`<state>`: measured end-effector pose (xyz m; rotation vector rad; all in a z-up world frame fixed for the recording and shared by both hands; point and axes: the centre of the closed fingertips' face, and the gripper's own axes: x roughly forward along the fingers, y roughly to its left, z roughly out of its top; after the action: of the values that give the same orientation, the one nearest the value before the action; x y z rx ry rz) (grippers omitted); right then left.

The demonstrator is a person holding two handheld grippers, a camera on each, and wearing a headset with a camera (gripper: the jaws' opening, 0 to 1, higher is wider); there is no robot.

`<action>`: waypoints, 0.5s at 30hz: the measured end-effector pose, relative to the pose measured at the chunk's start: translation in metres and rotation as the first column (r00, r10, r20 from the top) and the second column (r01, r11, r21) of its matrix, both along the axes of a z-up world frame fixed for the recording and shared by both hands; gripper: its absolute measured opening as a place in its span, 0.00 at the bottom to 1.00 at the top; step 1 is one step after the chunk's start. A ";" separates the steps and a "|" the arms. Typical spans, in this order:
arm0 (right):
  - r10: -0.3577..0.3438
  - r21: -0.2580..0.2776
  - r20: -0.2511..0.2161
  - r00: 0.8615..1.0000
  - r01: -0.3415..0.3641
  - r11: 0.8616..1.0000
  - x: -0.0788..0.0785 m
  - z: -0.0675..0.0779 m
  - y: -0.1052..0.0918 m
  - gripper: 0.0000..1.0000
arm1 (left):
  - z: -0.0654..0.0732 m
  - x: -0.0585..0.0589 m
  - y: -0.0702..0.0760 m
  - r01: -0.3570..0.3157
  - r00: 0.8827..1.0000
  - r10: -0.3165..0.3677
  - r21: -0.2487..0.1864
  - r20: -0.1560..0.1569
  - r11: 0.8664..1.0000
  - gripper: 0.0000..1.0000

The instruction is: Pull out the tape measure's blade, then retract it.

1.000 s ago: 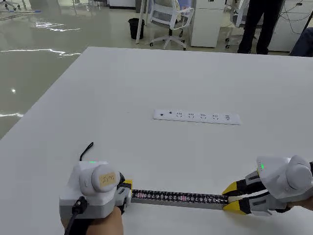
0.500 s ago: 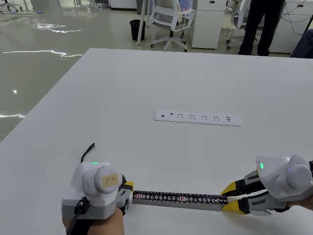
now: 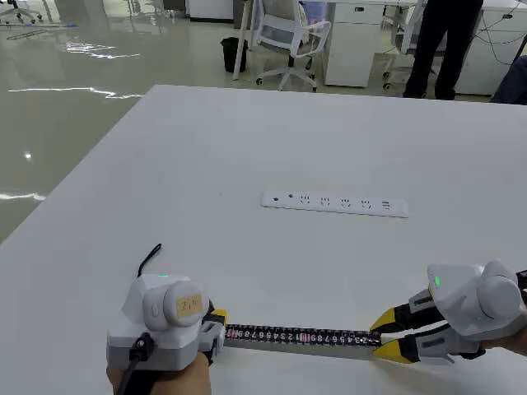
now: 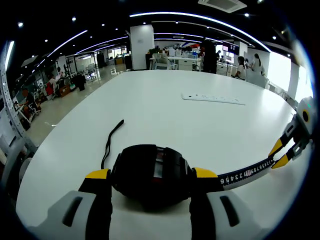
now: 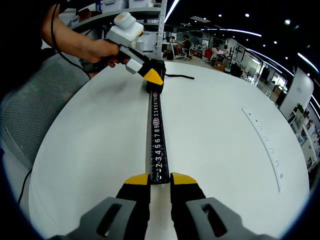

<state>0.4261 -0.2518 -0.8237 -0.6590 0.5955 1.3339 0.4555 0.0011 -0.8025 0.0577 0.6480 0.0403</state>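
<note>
My left gripper [image 4: 151, 173] has its jaws clamped on either side of the black tape measure [image 4: 150, 167], which sits on the white counter [image 3: 247, 148] right at the near edge. The blade [image 3: 300, 336] is pulled out flat along the counter, numbers up, running across to my right gripper [image 3: 387, 336]. Those jaws are nearly closed and pinch the blade's tip between the yellow ends.

The tape's black wrist strap [image 3: 148, 257] trails off on the counter behind the left gripper, away from the blade. A white power strip [image 3: 333, 202] lies further out on the counter, roughly parallel to the blade and well apart from it.

Past the far edge there's shiny floor with an office chair [image 3: 284, 33], a dark bin [image 3: 231, 49], and a person standing [image 3: 440, 41] by some cabinets.
</note>
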 end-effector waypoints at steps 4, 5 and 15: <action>0.003 0.001 -0.004 1.000 -0.003 1.000 0.000 -0.001 0.002 0.15 | 0.000 0.000 0.000 0.001 1.000 -0.001 0.000 0.002 1.000 0.58; 0.004 0.001 -0.004 1.000 -0.004 1.000 0.000 -0.002 0.002 0.15 | 0.000 0.000 0.000 0.001 1.000 -0.001 0.001 0.002 1.000 0.58; 0.008 0.004 -0.009 1.000 -0.008 1.000 -0.001 0.000 0.006 0.15 | 0.000 0.000 0.000 0.002 1.000 -0.002 0.001 0.003 1.000 0.58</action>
<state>0.4246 -0.2461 -0.8235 -0.6529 0.5975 1.3458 0.4557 0.0008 -0.8024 0.0596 0.6452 0.0389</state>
